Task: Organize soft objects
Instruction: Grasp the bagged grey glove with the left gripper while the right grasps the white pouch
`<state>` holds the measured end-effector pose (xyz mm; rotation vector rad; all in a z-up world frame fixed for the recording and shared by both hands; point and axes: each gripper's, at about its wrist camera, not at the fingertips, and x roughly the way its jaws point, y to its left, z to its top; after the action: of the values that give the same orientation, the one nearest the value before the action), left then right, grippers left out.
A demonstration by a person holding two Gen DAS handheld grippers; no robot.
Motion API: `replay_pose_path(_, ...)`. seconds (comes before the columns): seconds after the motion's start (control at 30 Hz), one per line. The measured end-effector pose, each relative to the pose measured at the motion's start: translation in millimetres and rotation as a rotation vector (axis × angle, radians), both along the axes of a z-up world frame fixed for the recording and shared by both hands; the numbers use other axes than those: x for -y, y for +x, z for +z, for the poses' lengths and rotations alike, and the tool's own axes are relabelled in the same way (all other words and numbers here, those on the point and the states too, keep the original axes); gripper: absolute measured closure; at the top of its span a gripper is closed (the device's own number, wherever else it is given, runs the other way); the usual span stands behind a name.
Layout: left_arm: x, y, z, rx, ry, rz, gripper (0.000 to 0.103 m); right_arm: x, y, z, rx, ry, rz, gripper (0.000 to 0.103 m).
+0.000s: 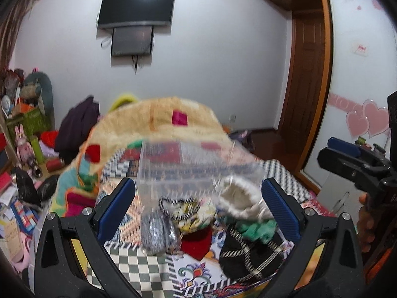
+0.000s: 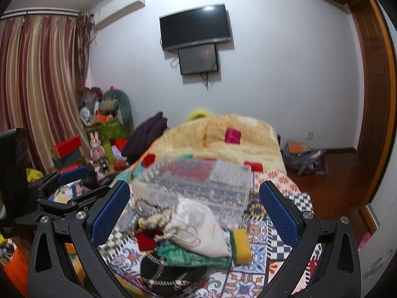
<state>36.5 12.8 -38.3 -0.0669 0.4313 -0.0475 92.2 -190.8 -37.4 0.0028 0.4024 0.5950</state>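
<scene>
A heap of soft items lies on the patterned bedspread: a grey pouch [image 1: 156, 231], a red cloth [image 1: 198, 242], a white drawstring bag [image 1: 242, 198] [image 2: 198, 231], a green knit [image 2: 188, 254], a black striped item [image 1: 245, 255] and a yellow sponge [image 2: 240, 245]. A clear plastic box [image 1: 188, 164] [image 2: 198, 183] stands just behind the heap. My left gripper [image 1: 198, 196] is open above the heap, empty. My right gripper [image 2: 194, 198] is open above it too, empty, and also shows at the right edge of the left wrist view [image 1: 347, 159].
A beige plush blanket [image 2: 223, 136] covers the far end of the bed. Toys, boxes and clutter [image 2: 99, 134] stand along the left wall by the curtain. A bag [image 2: 305, 159] lies on the wooden floor at right. A TV [image 2: 196, 27] hangs on the wall.
</scene>
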Motion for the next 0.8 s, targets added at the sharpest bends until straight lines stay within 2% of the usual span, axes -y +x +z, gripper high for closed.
replay_pose_path(0.03, -1.0, 3.3, -6.8, 0.009, -0.014, 0.002, 0.000, 0.1, 2.3, -4.9, -0.015, -0.007, 0.001, 0.000)
replay_pose_path(0.2, -11.0, 24.2, -37.7, -0.120, -0.040, 0.032, 0.003, -7.4, 18.4, -30.9, -0.116, -0.041, 0.038, 0.000)
replay_pose_path(0.27, -19.1, 33.2, -46.5, -0.181, -0.037, 0.046, 0.014, -12.8, 21.6, -39.5, -0.142, -0.060, 0.058, 0.000)
replay_pose_path(0.4, -36.4, 48.8, -59.3, -0.233, -0.071, 0.078, 0.023, -21.3, 25.2, -52.3, -0.179, -0.083, 0.093, 0.003)
replay_pose_path(0.43, -40.2, 51.2, -61.7, -0.237, -0.077, 0.085, 0.029, -23.9, 26.6, -55.8, -0.192, -0.089, 0.101, 0.004)
replay_pose_path(0.57, -51.7, 60.5, -71.4, -0.262, -0.107, 0.088, 0.048, -31.3, 35.7, -67.6, -0.235, -0.111, 0.112, 0.015)
replay_pose_path(0.63, -53.2, 64.4, -75.4, -0.276, -0.104, 0.079, 0.055, -33.6, 41.2, -73.0, -0.262, -0.117, 0.119, 0.021)
replay_pose_path(0.7, -51.7, 68.4, -79.6, -0.291, -0.103, 0.065, 0.061, -37.4, 44.9, -77.8, -0.289, -0.124, 0.126, 0.033)
replay_pose_path(0.8, -50.5, 72.5, -85.0, -0.313, -0.094, 0.057, 0.070, -41.0, 49.1, -84.2, -0.317, -0.136, 0.138, 0.041)
